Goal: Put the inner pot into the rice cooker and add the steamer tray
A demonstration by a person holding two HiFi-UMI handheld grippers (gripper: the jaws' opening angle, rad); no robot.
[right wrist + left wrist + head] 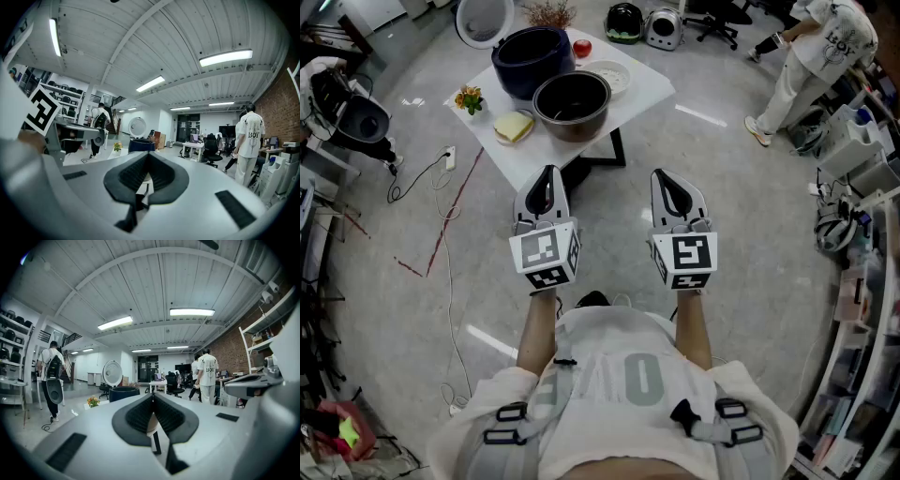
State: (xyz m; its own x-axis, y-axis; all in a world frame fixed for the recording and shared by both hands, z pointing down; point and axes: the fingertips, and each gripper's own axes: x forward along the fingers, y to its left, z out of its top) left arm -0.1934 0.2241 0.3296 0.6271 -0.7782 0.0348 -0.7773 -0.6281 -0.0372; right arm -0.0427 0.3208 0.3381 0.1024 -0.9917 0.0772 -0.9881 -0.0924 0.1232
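Observation:
On the white table point(642, 89) stands the dark blue rice cooker point(531, 58) with its round white lid point(484, 19) up. The dark inner pot point(572, 101) rests on the table just in front of it. A white steamer tray point(612, 75) lies behind the pot to the right. My left gripper point(549, 175) and right gripper point(666, 176) hang level side by side, short of the table, both shut with nothing in them. The left gripper view shows the shut left gripper point(152, 397) and the cooker point(123, 393) beyond it. The right gripper view shows the shut right gripper point(147, 154) and the cooker point(141, 145).
A red apple point(581, 47), a small flower pot point(469, 97) and a yellow sandwich-like item point(514, 127) share the table. Cables point(441, 178) trail on the floor at left. A person point(811, 52) stands at the far right, with shelves point(862, 281) along the right wall.

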